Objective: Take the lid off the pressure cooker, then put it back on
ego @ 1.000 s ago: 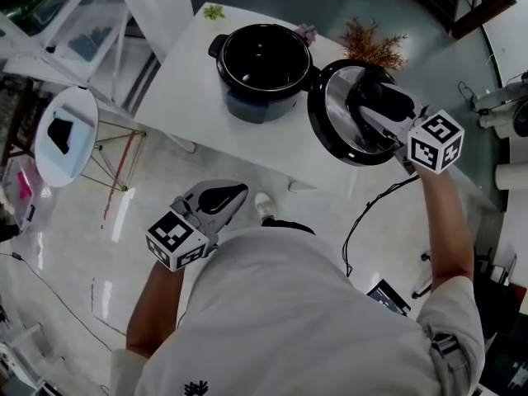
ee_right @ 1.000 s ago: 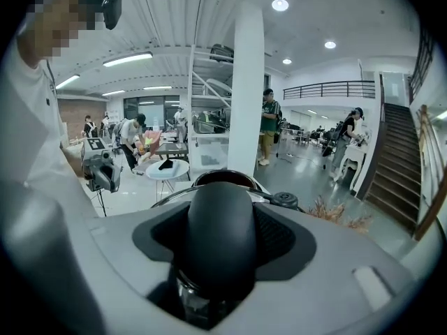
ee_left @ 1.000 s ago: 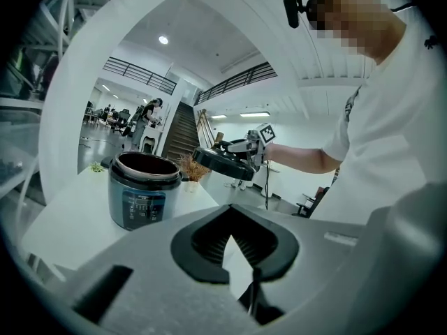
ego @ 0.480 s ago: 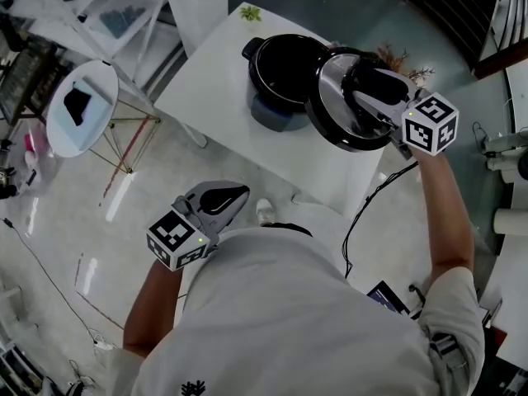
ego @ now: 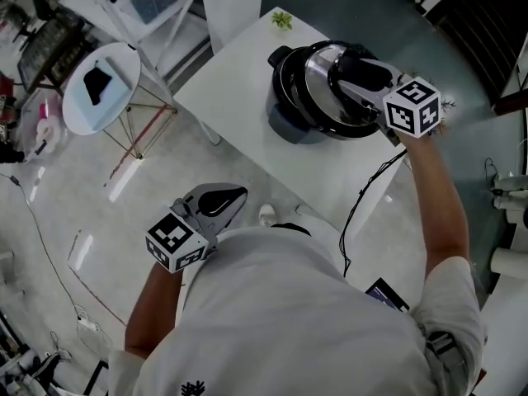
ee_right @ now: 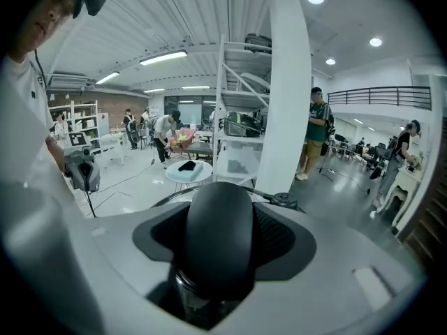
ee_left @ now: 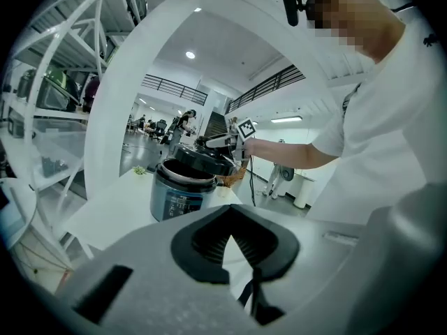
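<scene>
The pressure cooker (ego: 285, 114) stands on the white table (ego: 239, 81). Its steel lid (ego: 323, 97) hangs tilted over the pot's open mouth, the far side higher. My right gripper (ego: 356, 77) is shut on the lid's black handle (ee_right: 220, 239), which fills the space between its jaws. In the left gripper view the cooker (ee_left: 178, 195) shows ahead with the lid (ee_left: 206, 160) just above its rim. My left gripper (ego: 235, 195) is low beside the person's body, well short of the table, shut with nothing in it (ee_left: 229, 213).
A round side table (ego: 103, 97) with a dark item stands left of the white table. A small green plant (ego: 282, 19) sits at the table's far corner. A black cable (ego: 363, 205) trails off the table's near side. White racks and several people are in the background.
My right gripper has carried the lid leftward from beside the pot to over its mouth. The left gripper stays by the body.
</scene>
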`<action>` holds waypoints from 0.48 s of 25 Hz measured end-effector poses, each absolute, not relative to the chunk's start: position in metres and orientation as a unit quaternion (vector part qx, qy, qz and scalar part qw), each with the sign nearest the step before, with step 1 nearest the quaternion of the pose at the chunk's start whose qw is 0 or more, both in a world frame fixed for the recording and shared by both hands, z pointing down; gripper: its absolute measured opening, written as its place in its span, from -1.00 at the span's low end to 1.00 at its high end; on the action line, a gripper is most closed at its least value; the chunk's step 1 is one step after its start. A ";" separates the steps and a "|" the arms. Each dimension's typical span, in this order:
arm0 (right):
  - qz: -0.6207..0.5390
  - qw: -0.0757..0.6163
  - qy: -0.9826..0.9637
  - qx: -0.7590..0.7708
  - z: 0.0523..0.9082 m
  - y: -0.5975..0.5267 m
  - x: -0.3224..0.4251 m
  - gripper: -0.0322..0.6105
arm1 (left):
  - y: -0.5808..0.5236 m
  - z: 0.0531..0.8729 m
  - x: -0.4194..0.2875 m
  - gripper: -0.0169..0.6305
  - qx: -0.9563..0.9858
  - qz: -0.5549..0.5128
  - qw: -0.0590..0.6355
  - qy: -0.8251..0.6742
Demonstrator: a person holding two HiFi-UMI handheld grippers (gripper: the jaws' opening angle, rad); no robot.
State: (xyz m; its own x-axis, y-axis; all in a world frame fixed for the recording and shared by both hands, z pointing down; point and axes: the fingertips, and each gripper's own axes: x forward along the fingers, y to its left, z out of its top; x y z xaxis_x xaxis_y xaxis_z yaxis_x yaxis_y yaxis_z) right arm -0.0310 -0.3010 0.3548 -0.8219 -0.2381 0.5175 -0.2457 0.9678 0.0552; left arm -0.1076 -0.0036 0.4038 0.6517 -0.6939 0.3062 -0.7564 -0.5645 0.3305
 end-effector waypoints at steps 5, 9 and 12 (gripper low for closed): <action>0.004 0.273 -0.956 0.107 0.371 -0.315 -0.056 0.01 | -0.008 0.406 -0.110 -0.93 0.872 0.068 0.224 -0.430; 0.008 0.274 -0.957 0.099 0.386 -0.324 -0.068 0.01 | -0.009 0.408 -0.112 -0.93 0.864 0.069 0.228 -0.443; 0.010 0.277 -0.956 0.096 0.396 -0.329 -0.071 0.01 | -0.010 0.411 -0.112 -0.93 0.860 0.069 0.231 -0.450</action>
State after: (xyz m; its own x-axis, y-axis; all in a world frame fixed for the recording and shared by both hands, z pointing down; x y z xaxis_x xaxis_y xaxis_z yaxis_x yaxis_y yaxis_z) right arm -0.0713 -0.3292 0.3957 -0.8285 -0.1784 0.5308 -0.1897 0.9813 0.0337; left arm -0.1118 -0.0099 0.4108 0.5850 -0.7421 0.3273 -0.8061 -0.4874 0.3356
